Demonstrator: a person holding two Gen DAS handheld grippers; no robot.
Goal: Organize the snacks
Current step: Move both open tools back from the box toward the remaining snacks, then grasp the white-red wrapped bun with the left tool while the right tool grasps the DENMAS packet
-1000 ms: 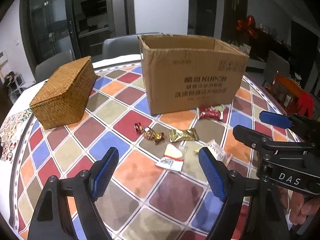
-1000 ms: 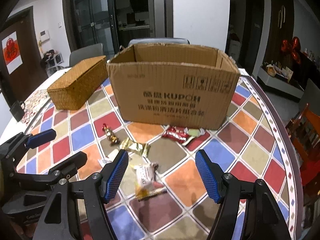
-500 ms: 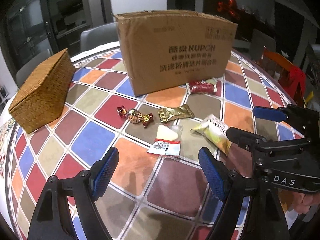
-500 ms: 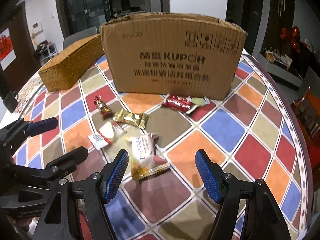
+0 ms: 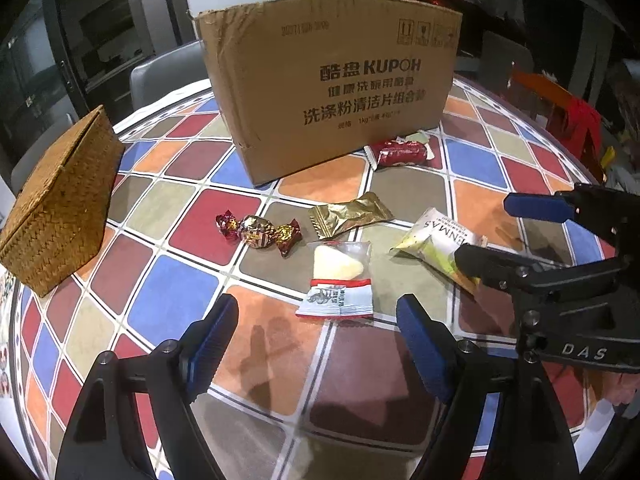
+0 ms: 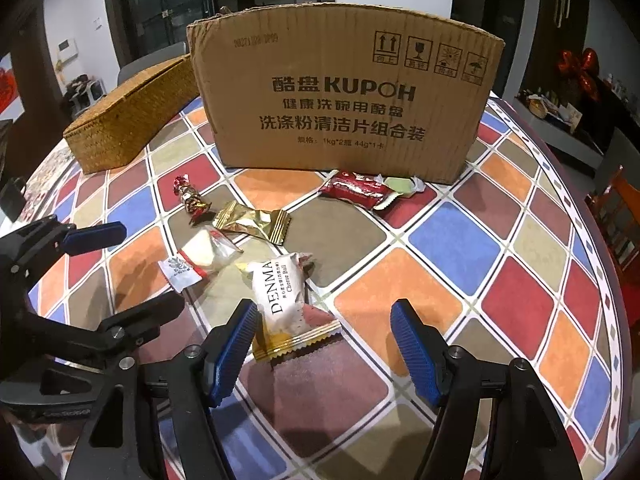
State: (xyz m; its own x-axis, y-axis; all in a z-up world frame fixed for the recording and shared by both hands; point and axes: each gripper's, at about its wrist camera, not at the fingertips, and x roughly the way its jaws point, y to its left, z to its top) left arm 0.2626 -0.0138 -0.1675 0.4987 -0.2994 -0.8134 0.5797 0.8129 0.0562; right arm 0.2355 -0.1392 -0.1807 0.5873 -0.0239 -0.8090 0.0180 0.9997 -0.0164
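Both claws gape, empty. Snacks lie loose on surface before box (image 5: 328, 92). Left claw (image 5: 318, 344) should straddle clear packet (image 5: 340, 284); right claw (image 6: 324, 342) centre on Denma pack (image 6: 286, 304) first.

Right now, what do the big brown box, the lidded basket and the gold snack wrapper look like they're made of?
Big brown box: corrugated cardboard, matte; ragged top edge, ribbed face, printed black text.
Lidded basket: woven natural fibre, probably rattan or seagrass; tight plaited pattern, dull golden-brown.
Gold snack wrapper: apparently metallised plastic film; shiny, creased, with serrated end seals.
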